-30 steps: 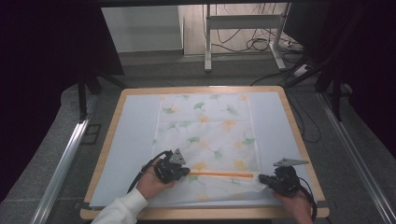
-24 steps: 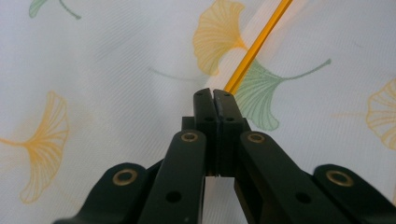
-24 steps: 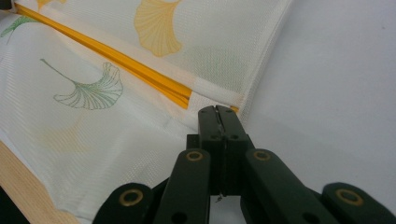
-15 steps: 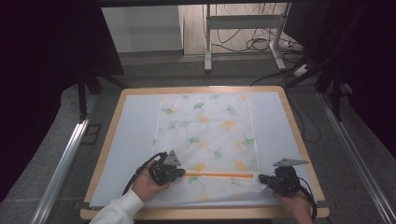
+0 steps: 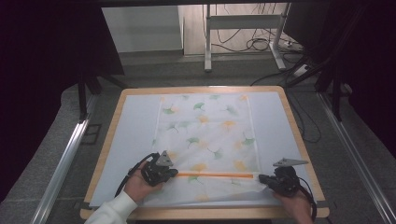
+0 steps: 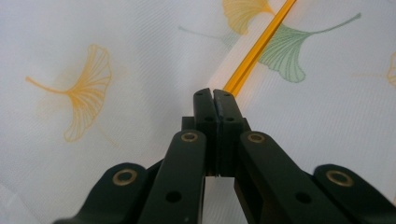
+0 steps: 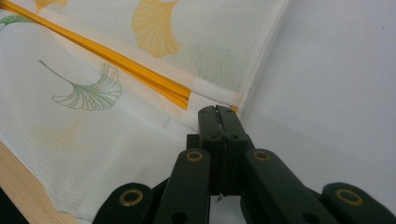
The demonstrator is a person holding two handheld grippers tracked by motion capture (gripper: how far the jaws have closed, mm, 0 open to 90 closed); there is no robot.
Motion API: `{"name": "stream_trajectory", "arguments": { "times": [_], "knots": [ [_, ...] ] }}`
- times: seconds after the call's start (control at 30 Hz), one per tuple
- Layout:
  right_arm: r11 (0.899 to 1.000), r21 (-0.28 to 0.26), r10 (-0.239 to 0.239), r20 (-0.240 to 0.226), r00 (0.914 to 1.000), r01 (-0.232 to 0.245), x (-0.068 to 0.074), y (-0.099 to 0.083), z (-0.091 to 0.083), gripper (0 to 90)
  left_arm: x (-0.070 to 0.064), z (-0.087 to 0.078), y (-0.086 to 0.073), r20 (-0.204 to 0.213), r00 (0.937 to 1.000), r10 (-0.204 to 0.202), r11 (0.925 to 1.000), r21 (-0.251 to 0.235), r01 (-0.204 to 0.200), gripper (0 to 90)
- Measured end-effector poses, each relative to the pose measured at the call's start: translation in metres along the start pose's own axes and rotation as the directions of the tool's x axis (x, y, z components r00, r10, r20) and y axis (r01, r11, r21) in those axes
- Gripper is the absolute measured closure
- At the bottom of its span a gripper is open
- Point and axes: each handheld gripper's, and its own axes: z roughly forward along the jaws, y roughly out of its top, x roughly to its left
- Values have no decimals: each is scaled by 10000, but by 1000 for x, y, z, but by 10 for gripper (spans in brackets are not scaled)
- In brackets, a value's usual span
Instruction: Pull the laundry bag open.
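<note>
At the near edge of the bench point(image 5: 107, 154) two hands hold the grippers. The left gripper point(image 5: 173, 171) has its jaws pressed together on the cloth point(image 5: 208, 135) at the left end of the orange strip point(image 5: 215, 175). The right gripper point(image 5: 262, 178) – toward the near right corner – has its jaws closed, pinching the cloth's corner. Farther away the cloth, with its leaf print, lies flat toward the far edge.

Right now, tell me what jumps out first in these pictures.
A sheer white cloth printed with green and yellow ginkgo leaves lies spread on the table. Across its near part runs a bright orange strip, with the left gripper shut at one end and the right gripper shut at the other.
</note>
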Motion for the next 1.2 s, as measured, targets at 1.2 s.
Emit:
{"name": "stream_trajectory", "arguments": {
  "times": [1.2],
  "knots": [
    [10000,-77,36,-71,10000,-36,0,0,1,896,35,-39,-51,-667,9920,-1073,9938,204,1089,900]
  ]
}}
